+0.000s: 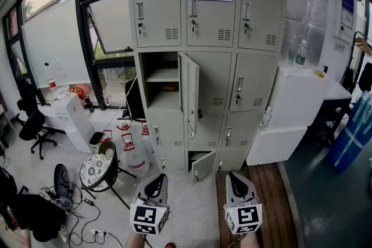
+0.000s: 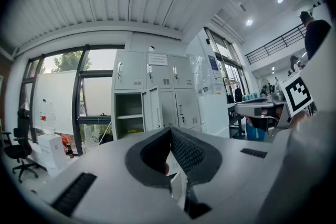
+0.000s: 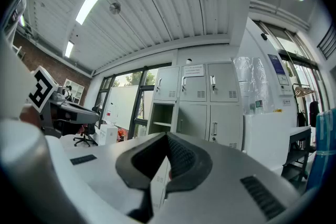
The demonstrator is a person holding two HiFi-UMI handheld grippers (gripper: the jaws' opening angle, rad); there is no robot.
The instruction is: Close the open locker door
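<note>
A grey locker cabinet [image 1: 232, 38] stands ahead across the floor. Its middle-left door [image 1: 189, 93] hangs open and shows a compartment with a shelf [image 1: 162, 81]. A small bottom door [image 1: 203, 166] is ajar too. The same locker [image 2: 157, 86] shows in the left gripper view with the open door [image 2: 154, 108], and in the right gripper view as the locker [image 3: 210, 97] with its open compartment [image 3: 161, 117]. My left gripper [image 1: 155, 179] and right gripper [image 1: 235, 177] are held low, side by side, well short of the locker. Both are shut and hold nothing.
A round patterned stool [image 1: 96, 172] and a big water jug [image 1: 137, 161] sit left of my path. Cables [image 1: 75, 206] lie on the floor at the lower left. A white cabinet [image 1: 302, 107] with a bottle [image 1: 300, 53] stands right of the locker.
</note>
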